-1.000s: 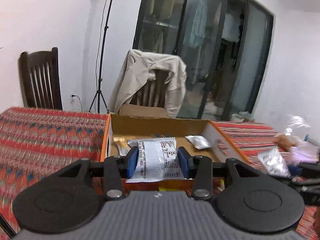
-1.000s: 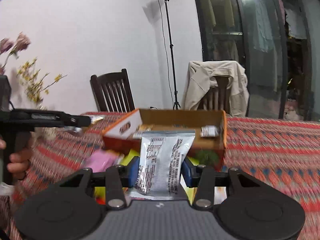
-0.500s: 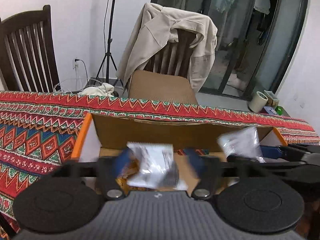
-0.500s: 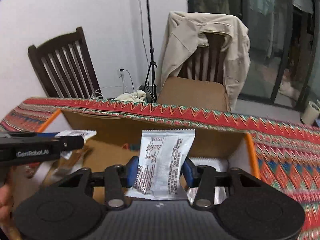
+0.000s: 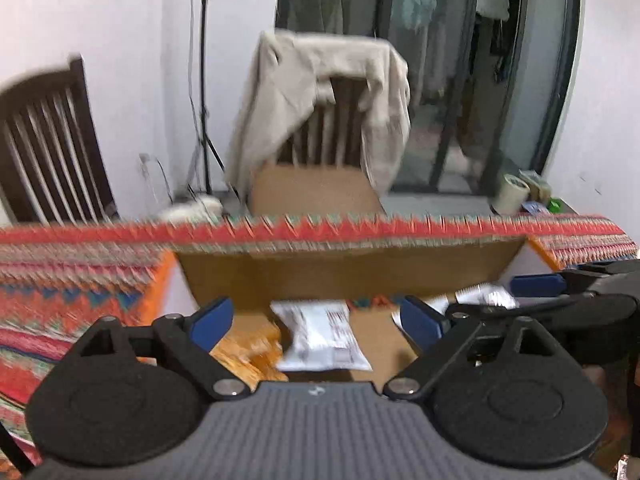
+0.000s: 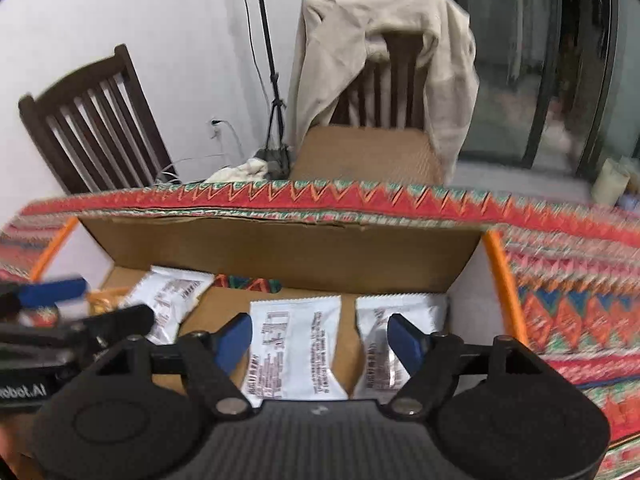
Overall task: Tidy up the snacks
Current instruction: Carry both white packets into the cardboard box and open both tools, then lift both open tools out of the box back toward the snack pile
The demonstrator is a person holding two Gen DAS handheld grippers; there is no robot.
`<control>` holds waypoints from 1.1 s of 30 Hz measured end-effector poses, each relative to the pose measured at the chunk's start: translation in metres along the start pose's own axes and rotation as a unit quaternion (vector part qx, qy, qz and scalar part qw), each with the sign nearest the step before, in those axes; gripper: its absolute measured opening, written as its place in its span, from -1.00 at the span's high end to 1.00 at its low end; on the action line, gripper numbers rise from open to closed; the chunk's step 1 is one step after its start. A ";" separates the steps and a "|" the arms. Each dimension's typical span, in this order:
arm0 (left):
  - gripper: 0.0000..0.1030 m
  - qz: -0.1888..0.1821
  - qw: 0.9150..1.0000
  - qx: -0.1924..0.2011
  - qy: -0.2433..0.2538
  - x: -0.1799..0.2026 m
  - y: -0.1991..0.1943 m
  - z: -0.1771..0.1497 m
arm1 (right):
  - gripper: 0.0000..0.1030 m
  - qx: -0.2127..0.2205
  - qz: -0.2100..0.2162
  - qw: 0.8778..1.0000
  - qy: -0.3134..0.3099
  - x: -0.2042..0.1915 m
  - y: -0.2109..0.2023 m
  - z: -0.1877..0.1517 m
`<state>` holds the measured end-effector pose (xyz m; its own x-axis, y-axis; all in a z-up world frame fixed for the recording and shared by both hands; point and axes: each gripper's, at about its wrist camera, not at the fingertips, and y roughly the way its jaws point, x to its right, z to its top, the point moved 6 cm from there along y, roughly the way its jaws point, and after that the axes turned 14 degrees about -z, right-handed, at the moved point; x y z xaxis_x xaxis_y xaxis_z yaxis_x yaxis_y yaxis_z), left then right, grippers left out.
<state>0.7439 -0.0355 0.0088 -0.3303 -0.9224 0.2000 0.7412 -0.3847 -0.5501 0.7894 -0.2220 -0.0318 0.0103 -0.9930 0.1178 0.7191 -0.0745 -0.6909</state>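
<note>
Packet (image 6: 294, 350) lies lengthwise between right hand-held gripper's (image 6: 320, 338) just-spreading pads, untouched.

The box (image 6: 280, 252) is plain brown cardboard, matt and a little rough inside, with white outer flaps edged in orange. The packets (image 6: 294, 350) in it are white film, smooth and slightly glossy, with crimped sawtooth ends and dark print. The cloth (image 6: 560, 292) under the box is woven, matt, in red, orange, green and blue zigzags. Both chairs (image 6: 96, 120) are dark wood with a faint sheen; a matt beige jacket (image 6: 384, 52) of soft fabric hangs on one. The right gripper (image 6: 320, 334) and left gripper (image 5: 316, 316) are matt black plastic with ribbed grey housing, smooth blue pads (image 6: 236, 338) and shiny metal pivot pins.
</note>
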 end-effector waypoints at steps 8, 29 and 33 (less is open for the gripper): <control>-0.80 -0.021 0.998 0.058 0.029 0.041 -0.125 0.007 | -0.67 0.076 0.005 0.997 -0.034 0.013 -0.114 0.010; -1.00 -0.018 0.988 0.147 0.048 0.159 -0.378 -0.235 | -1.00 0.212 0.066 0.974 0.042 0.071 -0.385 -0.254; -1.00 -0.024 0.995 0.090 0.031 0.156 -0.359 -0.276 | -1.00 0.191 0.045 0.979 0.058 0.062 -0.374 -0.318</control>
<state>0.2653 -0.0317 0.0132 -0.4003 -0.9007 0.1688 0.8140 -0.4341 -0.3860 0.3001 -0.2846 0.0068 0.0227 -0.9993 -0.0296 0.9264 0.0322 -0.3751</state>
